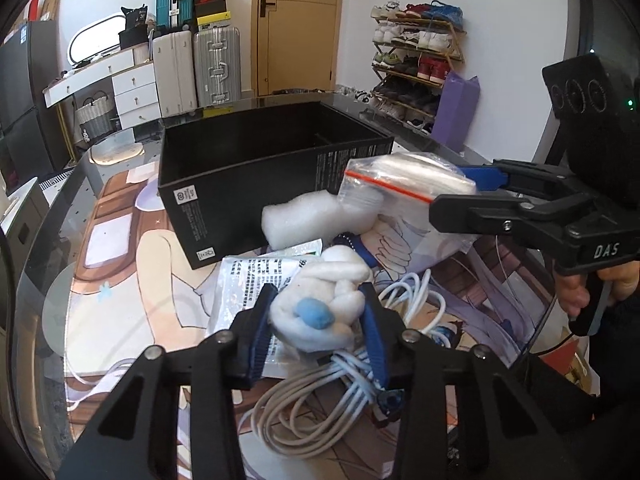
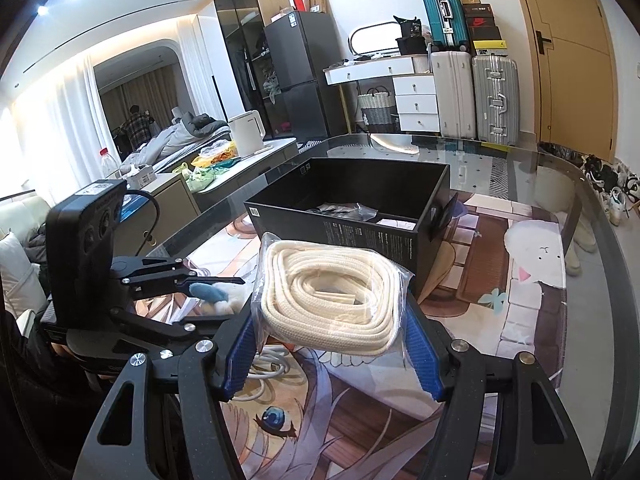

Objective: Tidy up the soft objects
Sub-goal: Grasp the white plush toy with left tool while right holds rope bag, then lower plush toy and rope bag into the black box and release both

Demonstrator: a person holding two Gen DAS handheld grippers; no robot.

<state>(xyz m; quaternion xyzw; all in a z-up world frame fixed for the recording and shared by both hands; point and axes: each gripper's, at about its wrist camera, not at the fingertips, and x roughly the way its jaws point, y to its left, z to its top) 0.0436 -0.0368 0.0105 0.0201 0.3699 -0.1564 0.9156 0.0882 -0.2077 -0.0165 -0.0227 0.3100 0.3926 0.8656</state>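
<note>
Glass worktop (image 2: 592, 216) carries a black box (image 2: 360, 216) on a cartoon mat. Left gripper (image 1: 318, 318) pinches a white plush toy (image 1: 320, 312) above a coiled white cable (image 1: 320, 412). Right gripper (image 2: 332, 332) clamps a clear bag of cream rope (image 2: 332, 292), in front of the box.

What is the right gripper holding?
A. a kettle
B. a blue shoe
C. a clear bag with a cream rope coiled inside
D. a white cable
C: the right gripper has its jaws closed on the clear bag, and the cream rope shows coiled inside it.
</note>
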